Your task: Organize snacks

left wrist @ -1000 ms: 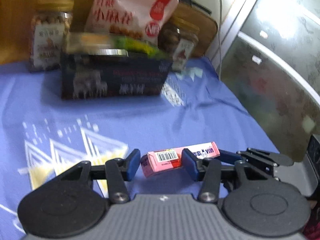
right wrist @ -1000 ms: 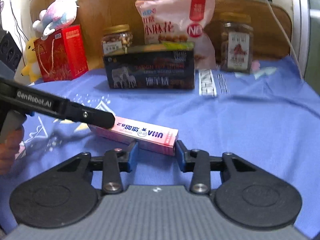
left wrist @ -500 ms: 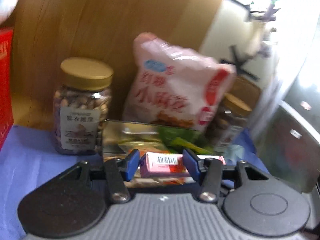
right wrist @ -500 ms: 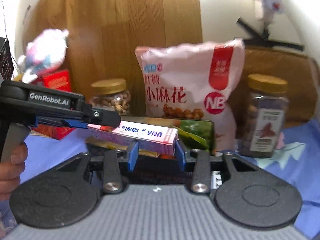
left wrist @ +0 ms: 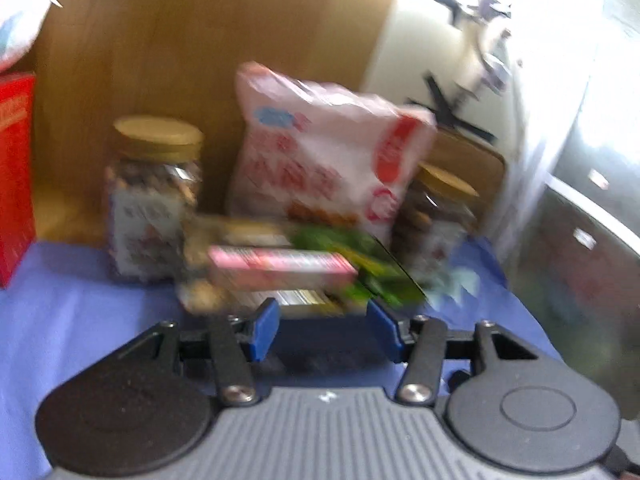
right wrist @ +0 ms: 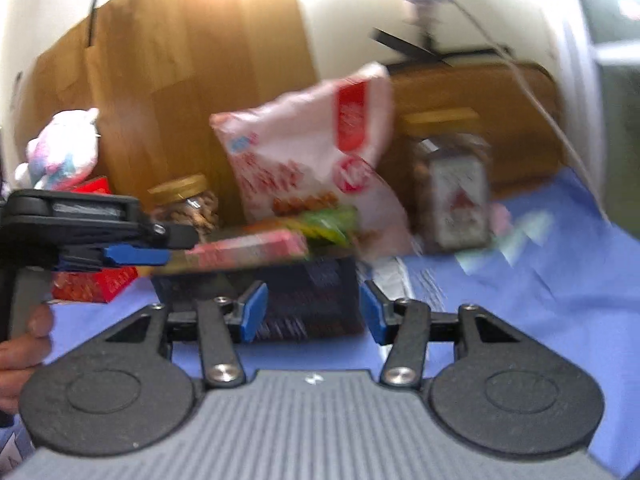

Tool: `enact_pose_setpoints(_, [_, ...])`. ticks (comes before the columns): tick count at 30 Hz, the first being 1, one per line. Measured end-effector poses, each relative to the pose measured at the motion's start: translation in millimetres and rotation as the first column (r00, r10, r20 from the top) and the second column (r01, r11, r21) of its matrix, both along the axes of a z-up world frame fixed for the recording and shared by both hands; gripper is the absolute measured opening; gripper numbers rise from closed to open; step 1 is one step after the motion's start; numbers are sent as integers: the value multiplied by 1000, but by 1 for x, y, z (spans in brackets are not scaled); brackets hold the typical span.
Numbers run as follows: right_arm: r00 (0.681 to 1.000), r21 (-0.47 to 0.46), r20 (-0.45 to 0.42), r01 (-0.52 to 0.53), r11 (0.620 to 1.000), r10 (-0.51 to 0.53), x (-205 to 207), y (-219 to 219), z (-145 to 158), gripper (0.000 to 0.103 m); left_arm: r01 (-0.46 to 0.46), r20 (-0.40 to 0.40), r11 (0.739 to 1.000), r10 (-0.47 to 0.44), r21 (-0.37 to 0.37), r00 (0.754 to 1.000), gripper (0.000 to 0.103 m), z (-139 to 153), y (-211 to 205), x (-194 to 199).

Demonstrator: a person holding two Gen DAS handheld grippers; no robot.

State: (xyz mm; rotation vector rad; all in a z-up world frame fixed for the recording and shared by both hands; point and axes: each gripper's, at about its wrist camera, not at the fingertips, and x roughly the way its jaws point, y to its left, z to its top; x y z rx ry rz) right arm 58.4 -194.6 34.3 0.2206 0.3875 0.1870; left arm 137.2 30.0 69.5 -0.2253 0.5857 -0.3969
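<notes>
Both my left fingers (left wrist: 324, 334) and right fingers (right wrist: 312, 312) had just spread, dropping the pink box (left wrist: 282, 270) over the dark snack box (right wrist: 308, 300); next I would pull back.

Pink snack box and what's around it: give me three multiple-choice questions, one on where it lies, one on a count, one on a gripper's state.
1. Where is the pink box?
A. on top of the snacks in the dark box
B. on the floor
C. on a chair

2. How many gold-lidded jars stand behind?
A. one
B. two
C. four

3. How is the right gripper?
A. shut on a snack
B. open, holding nothing
C. out of view

Answers:
1 A: it lies across the packets filling that box.
2 B: one jar stands on each side of the pink bag.
3 B: its jaws have just been opening, with nothing between them.
</notes>
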Motion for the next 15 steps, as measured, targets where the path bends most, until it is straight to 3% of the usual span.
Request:
enact_pose_setpoints(3, [999, 35, -42, 34, 999, -33, -17, -8, -13, 54, 28, -29, 998, -26, 54, 999, 50, -18, -23, -23])
enact_pose_setpoints(8, [994, 30, -66, 87, 996, -85, -33, -17, -28, 54, -13, -23, 987, 17, 157, 1000, 50, -44, -41, -55])
enact_pose_setpoints(13, [994, 89, -35, 106, 990, -104, -43, -24, -33, 54, -110, 34, 973, 105, 205, 994, 53, -61, -37, -77])
enact_pose_setpoints(15, [995, 102, -31, 96, 990, -93, -43, -25, -33, 54, -125, 68, 977, 115, 173, 991, 58, -58, -32, -79])
